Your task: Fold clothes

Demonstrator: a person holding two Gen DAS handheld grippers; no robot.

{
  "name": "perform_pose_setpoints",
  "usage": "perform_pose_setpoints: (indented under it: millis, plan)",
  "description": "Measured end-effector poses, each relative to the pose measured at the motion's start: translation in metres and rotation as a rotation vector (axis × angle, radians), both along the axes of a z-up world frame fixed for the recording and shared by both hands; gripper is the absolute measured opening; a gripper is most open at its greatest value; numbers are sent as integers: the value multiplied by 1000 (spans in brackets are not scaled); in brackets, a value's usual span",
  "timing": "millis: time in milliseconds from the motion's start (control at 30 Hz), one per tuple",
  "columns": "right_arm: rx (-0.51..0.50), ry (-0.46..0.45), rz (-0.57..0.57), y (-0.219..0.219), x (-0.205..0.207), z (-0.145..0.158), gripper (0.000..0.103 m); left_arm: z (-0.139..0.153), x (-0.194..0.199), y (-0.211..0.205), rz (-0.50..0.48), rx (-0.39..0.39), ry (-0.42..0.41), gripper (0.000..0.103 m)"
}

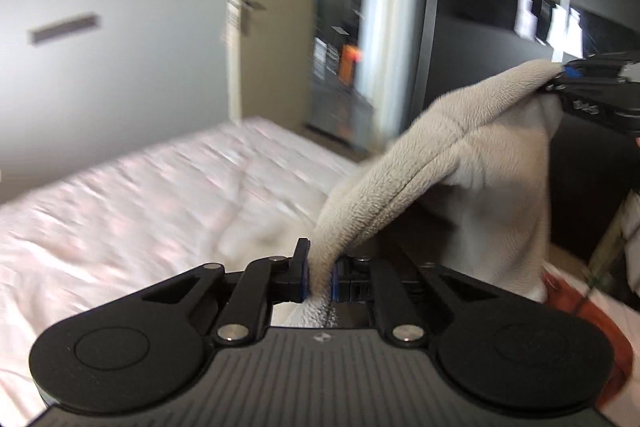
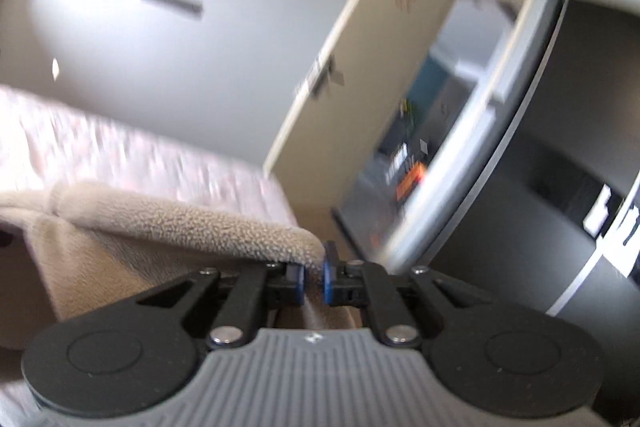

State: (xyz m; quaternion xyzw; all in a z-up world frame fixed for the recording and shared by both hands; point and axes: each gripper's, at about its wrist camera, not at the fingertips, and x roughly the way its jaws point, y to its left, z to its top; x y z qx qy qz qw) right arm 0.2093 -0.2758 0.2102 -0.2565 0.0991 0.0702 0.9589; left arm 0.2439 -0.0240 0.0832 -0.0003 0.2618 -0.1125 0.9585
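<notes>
A beige fleece garment (image 1: 460,163) hangs in the air, stretched between both grippers above the bed. My left gripper (image 1: 320,277) is shut on one end of its thick hem. My right gripper (image 2: 314,277) is shut on the other end of the garment (image 2: 180,223); it also shows in the left wrist view (image 1: 560,81) at the upper right, pinching the cloth. The rest of the garment droops below the hem.
A bed with a pale pink quilt (image 1: 140,199) lies below and to the left. A cream door (image 1: 276,19) stands open ahead onto a hallway. A dark wardrobe (image 1: 492,11) stands on the right. Something red-brown (image 1: 592,311) lies at the lower right.
</notes>
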Motion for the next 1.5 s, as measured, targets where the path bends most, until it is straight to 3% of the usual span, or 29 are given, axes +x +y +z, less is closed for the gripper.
perform_pose_setpoints:
  millis: [133, 167, 233, 300, 400, 533, 667, 700, 833, 933, 1067, 1233, 1433, 1500]
  plan:
    - [2, -146, 96, 57, -10, 56, 9, 42, -23, 57, 91, -34, -78, 7]
    - [-1, -169, 119, 76, -15, 69, 9, 54, -35, 69, 150, -7, -143, 0]
    - [-10, -207, 167, 117, -28, 91, 10, 85, -66, 97, 294, 72, -314, 0]
    - [3, -196, 205, 155, -36, 109, 10, 121, -97, 144, 381, 45, -390, 0]
    - [14, -177, 236, 210, -44, 123, 9, 153, -130, 206, 430, 26, -331, 0]
    - [-15, -210, 328, 284, -79, 131, 9, 131, -163, 239, 406, 81, -231, 0]
    - [-29, -254, 465, 361, -148, 141, 9, 93, -192, 268, 382, 52, -156, 27]
    - [-26, -263, 503, 378, -167, 144, 9, 84, -199, 277, 388, 46, -140, 27]
    - [24, -275, 655, 434, -229, 165, 9, 64, -231, 317, 470, 35, -109, 31]
    - [83, -233, 734, 458, -257, 173, 9, 56, -259, 352, 554, 17, -100, 43]
    - [95, -90, 763, 457, -244, 146, 9, 43, -281, 378, 593, 0, -61, 44]
    - [-35, 21, 744, 440, -194, 54, 9, 23, -296, 400, 605, -22, 4, 44]
    - [-15, 155, 483, 366, -95, -20, 9, -3, -300, 413, 603, -46, 82, 45]
    - [16, 190, 339, 328, -49, -39, 9, -14, -291, 407, 589, -50, 108, 45]
